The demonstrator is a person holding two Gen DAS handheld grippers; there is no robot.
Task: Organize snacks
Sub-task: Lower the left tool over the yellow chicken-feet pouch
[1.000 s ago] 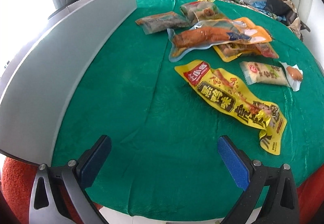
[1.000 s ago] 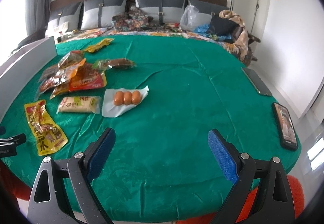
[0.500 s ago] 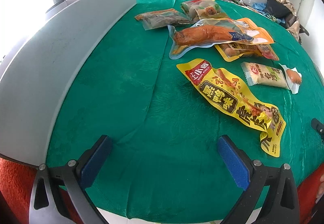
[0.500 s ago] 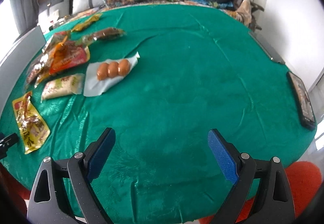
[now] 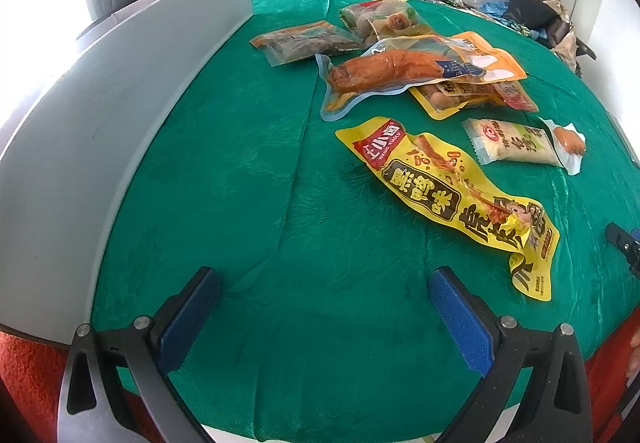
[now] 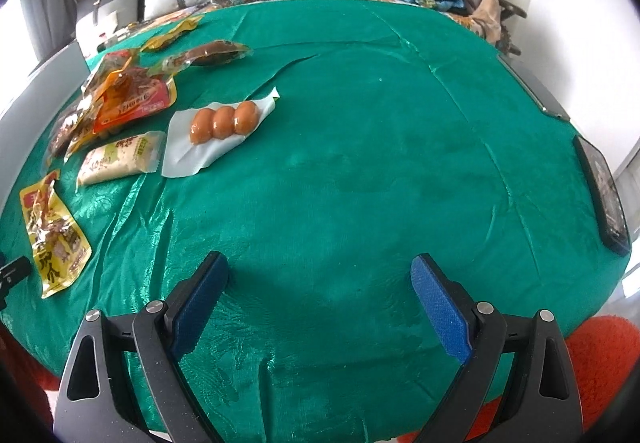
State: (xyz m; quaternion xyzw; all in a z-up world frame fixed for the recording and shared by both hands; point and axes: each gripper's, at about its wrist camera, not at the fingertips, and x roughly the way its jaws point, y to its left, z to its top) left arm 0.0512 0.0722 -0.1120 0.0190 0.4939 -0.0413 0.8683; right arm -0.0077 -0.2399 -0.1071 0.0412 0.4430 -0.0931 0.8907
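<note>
A: Left wrist view, item one?
B: Left gripper [image 5: 320, 307], fingers wide, empty, over bare green worktop [image 5: 224, 179]. Yellow snack packet [image 5: 448, 199] at 1 o'clock, long axis 11 to 5; nearest this hand.
A: Right wrist view?
B: Right gripper [image 6: 320, 303], fingers wide, empty. Egg pack [image 6: 220, 127] at 11 o'clock, well apart.

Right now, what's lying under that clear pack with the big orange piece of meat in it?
Under the clear meat pack lies an orange-yellow snack pouch, partly covered; only its right and lower parts stick out. Whether anything else is beneath them is hidden. Below both is the green tablecloth.
</note>
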